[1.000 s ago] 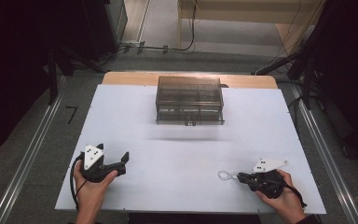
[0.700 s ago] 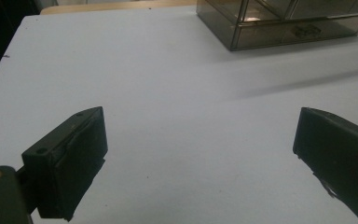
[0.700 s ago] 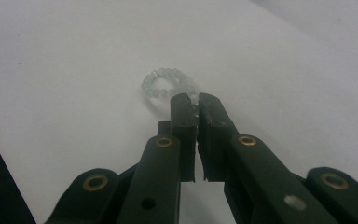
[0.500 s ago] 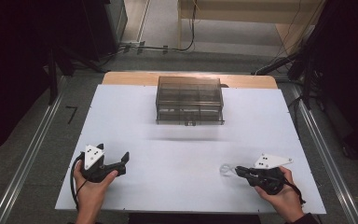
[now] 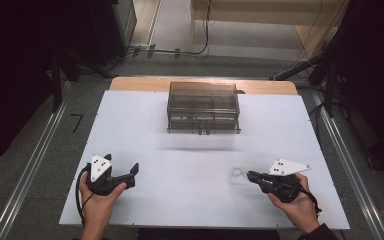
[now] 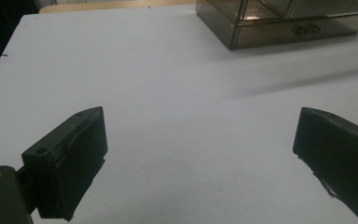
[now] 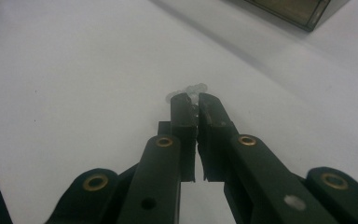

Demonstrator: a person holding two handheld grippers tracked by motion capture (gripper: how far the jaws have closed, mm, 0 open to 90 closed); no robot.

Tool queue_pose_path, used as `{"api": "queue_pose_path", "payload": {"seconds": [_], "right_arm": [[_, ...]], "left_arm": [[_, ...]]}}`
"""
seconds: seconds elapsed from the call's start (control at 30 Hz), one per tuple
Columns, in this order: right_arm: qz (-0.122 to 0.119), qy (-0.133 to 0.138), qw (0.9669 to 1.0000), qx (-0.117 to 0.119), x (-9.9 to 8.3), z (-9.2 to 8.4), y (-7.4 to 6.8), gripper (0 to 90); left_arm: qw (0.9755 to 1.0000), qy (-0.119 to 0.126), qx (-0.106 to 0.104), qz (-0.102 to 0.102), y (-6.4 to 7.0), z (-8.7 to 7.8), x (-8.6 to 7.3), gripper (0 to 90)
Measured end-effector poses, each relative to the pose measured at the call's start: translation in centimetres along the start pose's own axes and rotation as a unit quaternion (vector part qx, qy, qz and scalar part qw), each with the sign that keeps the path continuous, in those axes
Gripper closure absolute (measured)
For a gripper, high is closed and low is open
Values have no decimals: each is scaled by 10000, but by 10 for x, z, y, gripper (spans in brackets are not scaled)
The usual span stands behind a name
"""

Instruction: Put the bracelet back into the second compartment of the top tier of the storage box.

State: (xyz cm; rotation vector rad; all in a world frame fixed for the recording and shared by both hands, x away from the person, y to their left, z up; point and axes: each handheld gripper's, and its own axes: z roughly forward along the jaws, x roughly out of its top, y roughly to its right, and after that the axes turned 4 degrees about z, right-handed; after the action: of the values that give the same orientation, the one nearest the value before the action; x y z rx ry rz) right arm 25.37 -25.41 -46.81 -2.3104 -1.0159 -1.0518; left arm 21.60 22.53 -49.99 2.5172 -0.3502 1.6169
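A small loop of clear beads [image 5: 236, 172] hangs from the tips of my right gripper [image 5: 250, 175], just above the white table at the front right. In the right gripper view the jaws stand together, and my right gripper [image 7: 193, 100] is shut on the beads [image 7: 189, 89], which poke out past the tips. My left gripper [image 5: 121, 165] rests at the front left in a hand. Its jaws stand wide apart, and the left gripper [image 6: 200, 135] is open over bare table.
A smoked, see-through drawer box [image 5: 203, 106] stands at the back middle of the white table [image 5: 180, 145]; it shows top right as the box [image 6: 284, 21] and as a corner of the box [image 7: 298, 9]. Dark floor, rails and cables surround the table.
My right gripper has risen a little and shifted slightly away from the front edge, carrying the bead loop off the table. The left gripper has stayed put.
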Motion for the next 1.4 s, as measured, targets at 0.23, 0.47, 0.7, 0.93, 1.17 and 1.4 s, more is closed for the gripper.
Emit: {"api": "queue_pose_path", "payload": {"seconds": [0.23,0.47,0.7,0.93,1.17,1.4], "right_arm": [[-35,151,9999,-14,9,4,-2,836],[-8,259,9997,30,18,8,-3,836],[28,354,9993,67,25,11,-4,836],[40,465,9989,97,34,14,-5,836],[62,607,9980,153,45,16,-5,836],[71,704,9973,200,56,20,-6,836]], "left_arm": [[10000,1,-9,-9,0,0,0,32],[10000,-8,-19,-6,0,0,0,32],[10000,-15,-25,-3,0,1,0,32],[10000,-22,-29,7,0,1,0,32],[10000,-29,-39,8,-1,1,-1,32],[10000,-35,-28,-4,-1,1,-1,32]]}}
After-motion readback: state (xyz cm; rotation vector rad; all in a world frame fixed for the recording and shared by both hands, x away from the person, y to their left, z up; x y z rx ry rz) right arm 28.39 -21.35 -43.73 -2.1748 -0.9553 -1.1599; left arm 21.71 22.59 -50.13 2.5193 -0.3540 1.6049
